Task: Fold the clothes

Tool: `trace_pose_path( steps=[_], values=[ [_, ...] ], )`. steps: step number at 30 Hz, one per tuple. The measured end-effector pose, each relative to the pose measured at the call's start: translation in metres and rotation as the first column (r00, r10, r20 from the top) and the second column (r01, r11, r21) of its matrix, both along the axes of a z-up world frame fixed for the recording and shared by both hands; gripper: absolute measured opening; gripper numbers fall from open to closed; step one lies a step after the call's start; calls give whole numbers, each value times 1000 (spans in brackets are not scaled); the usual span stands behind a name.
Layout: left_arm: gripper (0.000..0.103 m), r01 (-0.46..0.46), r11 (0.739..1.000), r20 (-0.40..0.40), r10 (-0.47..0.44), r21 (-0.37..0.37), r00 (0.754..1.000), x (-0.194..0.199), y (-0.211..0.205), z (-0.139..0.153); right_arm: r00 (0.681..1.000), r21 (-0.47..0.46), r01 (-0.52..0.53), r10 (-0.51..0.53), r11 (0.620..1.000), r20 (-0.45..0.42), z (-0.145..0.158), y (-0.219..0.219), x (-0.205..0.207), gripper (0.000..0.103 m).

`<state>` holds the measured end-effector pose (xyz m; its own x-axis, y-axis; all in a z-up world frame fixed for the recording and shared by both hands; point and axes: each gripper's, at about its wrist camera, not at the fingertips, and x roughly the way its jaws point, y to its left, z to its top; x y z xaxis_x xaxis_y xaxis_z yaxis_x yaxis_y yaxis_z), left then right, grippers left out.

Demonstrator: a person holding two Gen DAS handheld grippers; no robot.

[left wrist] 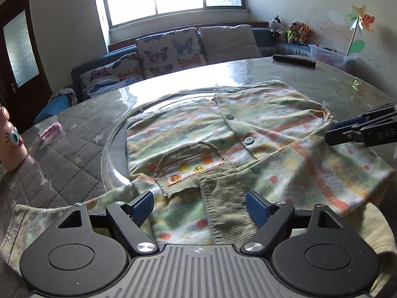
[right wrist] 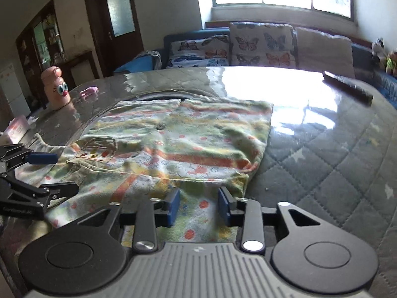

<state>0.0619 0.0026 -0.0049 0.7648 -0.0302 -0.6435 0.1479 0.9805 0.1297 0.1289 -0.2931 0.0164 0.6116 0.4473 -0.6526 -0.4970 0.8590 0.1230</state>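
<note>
A small patterned shirt (left wrist: 248, 134) in green, white and orange, with buttons and a chest pocket, lies flat on the round table; it also shows in the right wrist view (right wrist: 178, 146). A ribbed green cuff (left wrist: 223, 203) of a folded-in sleeve lies between my left gripper's fingers. My left gripper (left wrist: 201, 209) is open, low over the shirt's near edge. My right gripper (right wrist: 198, 207) is open over the shirt's near edge on its side. Each gripper appears in the other's view, the right one (left wrist: 332, 129) and the left one (right wrist: 59, 173).
The table has a grey quilted cover (right wrist: 322, 161) and a glass turntable (left wrist: 114, 159). A pink bottle with eyes (right wrist: 55, 87), a small pink item (right wrist: 88, 91) and a dark remote (left wrist: 294, 60) lie on it. A sofa with butterfly cushions (left wrist: 168, 49) stands behind.
</note>
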Motion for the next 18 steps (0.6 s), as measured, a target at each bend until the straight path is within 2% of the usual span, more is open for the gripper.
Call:
trace_pose_path(
  steps=[4,9,16,18],
  values=[
    [84,-14,1000,15,14,1,1000,-4,4,4,996,-7,-79,79,997,32,7,18,-11,39],
    [83,-71,997,24,71,-5,997,-14,20,8,989,-10,-149,149,989,19,0,47,-18,39],
    [83,-216,976,43,216,-19,975,-34,66,17,958,-89,-273,279,958,67,-2,84,-49,40],
    [83,-263,964,41,264,-24,964,-39,80,17,938,-125,-319,332,939,100,-1,95,-61,40]
  ],
)
